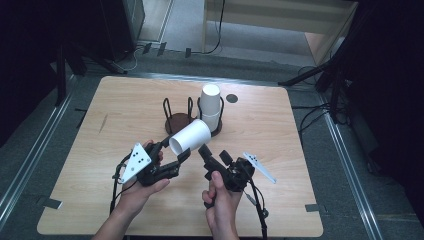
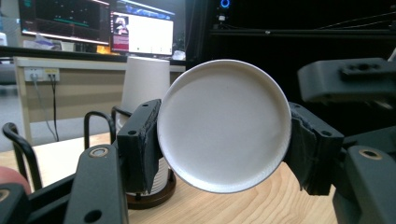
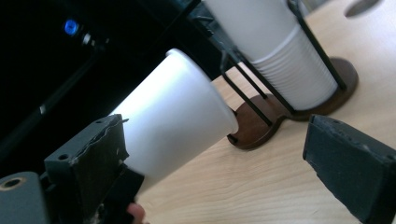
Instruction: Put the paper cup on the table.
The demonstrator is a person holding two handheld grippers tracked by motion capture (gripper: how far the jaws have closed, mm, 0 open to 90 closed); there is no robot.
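Note:
A white paper cup (image 1: pixel 191 135) lies on its side in the air above the table, its base toward my left gripper (image 1: pixel 172 150) and its mouth toward the holder. In the left gripper view the round base (image 2: pixel 224 126) sits between both pads (image 2: pixel 140 144), which press on its sides; that gripper (image 2: pixel 224 140) is shut on it. My right gripper (image 1: pixel 215 152) hangs just right of the cup, jaws open. In the right gripper view the cup (image 3: pixel 173 116) passes beyond the left pad (image 3: pixel 88 158), and nothing touches that gripper's (image 3: pixel 219 163) pads.
A dark wooden cup holder (image 1: pixel 176 121) with black wire rings stands mid-table; its left bay is empty, its right bay holds a stack of white cups (image 1: pixel 211 102). The wooden table (image 1: pixel 125 105) has a small dark hole (image 1: pixel 231 98) behind the holder.

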